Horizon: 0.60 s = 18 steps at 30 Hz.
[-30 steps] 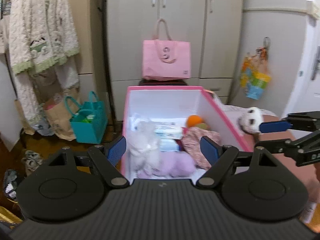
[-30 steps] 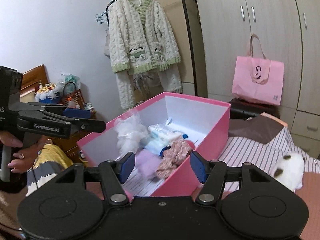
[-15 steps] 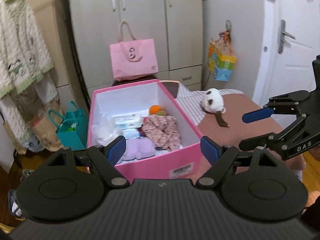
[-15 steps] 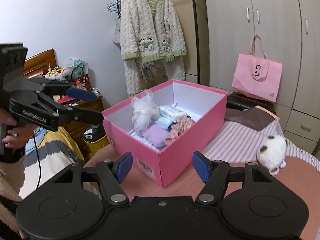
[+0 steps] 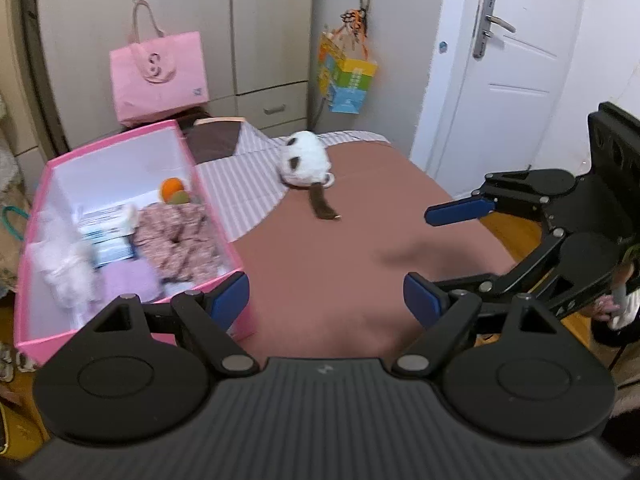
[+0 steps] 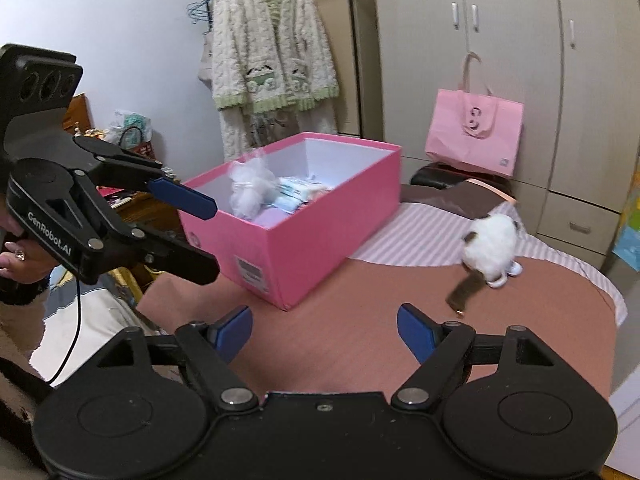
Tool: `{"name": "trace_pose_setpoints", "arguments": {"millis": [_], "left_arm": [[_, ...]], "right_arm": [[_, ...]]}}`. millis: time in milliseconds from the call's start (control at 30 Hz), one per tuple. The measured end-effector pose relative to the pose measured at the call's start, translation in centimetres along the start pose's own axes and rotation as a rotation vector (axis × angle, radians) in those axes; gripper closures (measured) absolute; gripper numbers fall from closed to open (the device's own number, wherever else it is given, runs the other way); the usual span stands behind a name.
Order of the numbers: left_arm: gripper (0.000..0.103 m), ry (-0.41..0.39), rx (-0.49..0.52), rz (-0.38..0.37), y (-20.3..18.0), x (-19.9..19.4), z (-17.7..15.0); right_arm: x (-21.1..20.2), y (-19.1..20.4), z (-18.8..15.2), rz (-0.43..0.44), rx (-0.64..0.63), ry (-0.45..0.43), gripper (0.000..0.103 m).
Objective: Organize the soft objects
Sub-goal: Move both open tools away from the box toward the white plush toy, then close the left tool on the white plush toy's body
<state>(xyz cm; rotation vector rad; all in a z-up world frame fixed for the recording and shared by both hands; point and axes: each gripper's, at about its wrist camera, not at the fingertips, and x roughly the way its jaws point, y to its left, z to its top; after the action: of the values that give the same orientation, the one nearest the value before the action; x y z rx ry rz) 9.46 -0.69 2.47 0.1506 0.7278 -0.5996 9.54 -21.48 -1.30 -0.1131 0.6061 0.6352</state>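
hovering over a brown bedspread (image 5: 320, 280), the left gripper (image 5: 326, 300) is released and empty. the right gripper (image 6: 324, 328) is empty too, its jaws opening. ahead lies a white plush toy (image 6: 494, 246) on the bed, well apart from a pink box (image 6: 304, 224) holding soft things.

Soft, even indoor light fills the room, fairly bright, with no harsh glare. A faint blurred shadow (image 5: 404, 254) lies on the brown bedcover (image 5: 340, 280). The contents of the pink box (image 5: 224, 216) at near left are smeared by motion blur. Fisheye distortion bows the wardrobe (image 6: 500, 60) and door (image 5: 508, 80) at the edges; dark corners vignette the right wrist view.
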Motion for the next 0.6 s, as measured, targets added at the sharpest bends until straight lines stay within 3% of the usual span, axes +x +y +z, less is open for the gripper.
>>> {"name": "trace_pose_setpoints", "arguments": {"millis": [300,600], "left_arm": [[0.018,0.028,-0.024,-0.052,-1.4,4.8,2.1],[0.009,0.016,-0.099,-0.019,-0.9,9.4,3.5]], "right_arm": [[0.6,-3.2,-1.2,-0.02,0.009,0.008,0.018],[3.0,-6.5,-1.7,-0.076,0.02,0.02,0.017]]}}
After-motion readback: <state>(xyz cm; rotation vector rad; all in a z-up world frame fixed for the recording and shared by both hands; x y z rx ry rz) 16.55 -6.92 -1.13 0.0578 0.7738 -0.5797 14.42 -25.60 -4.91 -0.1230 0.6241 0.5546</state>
